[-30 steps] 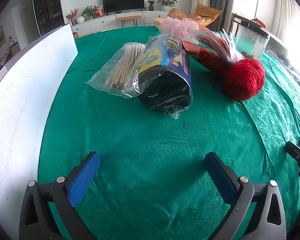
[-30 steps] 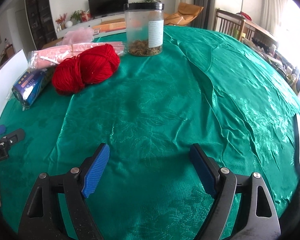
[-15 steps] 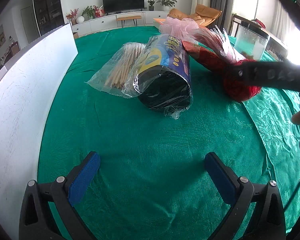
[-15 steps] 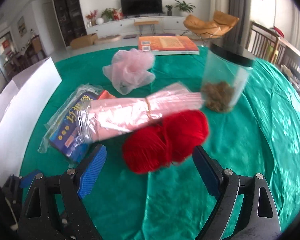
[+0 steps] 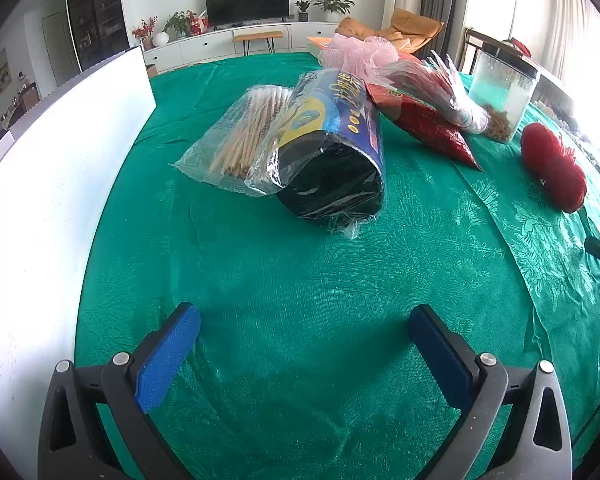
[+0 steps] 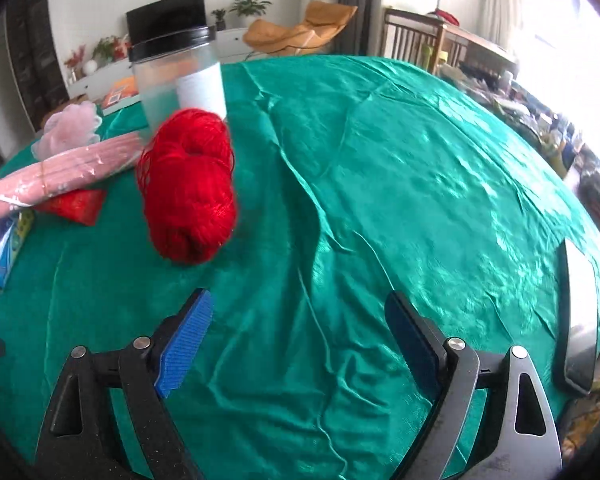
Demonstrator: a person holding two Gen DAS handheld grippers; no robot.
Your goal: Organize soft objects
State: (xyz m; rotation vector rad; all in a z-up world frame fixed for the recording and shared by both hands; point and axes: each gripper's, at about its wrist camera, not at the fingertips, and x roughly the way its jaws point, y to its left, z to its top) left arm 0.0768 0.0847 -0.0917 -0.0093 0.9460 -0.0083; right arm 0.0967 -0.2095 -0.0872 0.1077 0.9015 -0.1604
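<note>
- The left gripper (image 5: pixel 304 322) hovers low over the green tablecloth (image 5: pixel 300 280) near the table's front edge, its blue-padded jaws spread wide with nothing between them.
- The right gripper (image 6: pixel 298 312) is likewise spread apart and empty, over a wrinkled bare stretch of the cloth.
- The red yarn ball (image 6: pixel 188 184) lies on the cloth ahead and to the left of the right gripper, just in front of a clear jar with a black lid (image 6: pixel 180 76); whether the two touch I cannot tell.
- From the left gripper's view the same yarn sits toward the table's right edge, apart from the other things.
- Mid-table lies a blue-labelled roll of black bags (image 5: pixel 332 152) in clear wrap, with a packet of cotton swabs (image 5: pixel 240 136) pressed against its left side.
- Behind the roll lies a red packet (image 5: pixel 424 124), and a clear bag of pink material (image 5: pixel 432 88) rests across it.
- A pink mesh puff (image 5: pixel 356 54) sits toward the far edge of the table.
- A white board (image 5: pixel 60 160) stands along the table's left edge.
</note>
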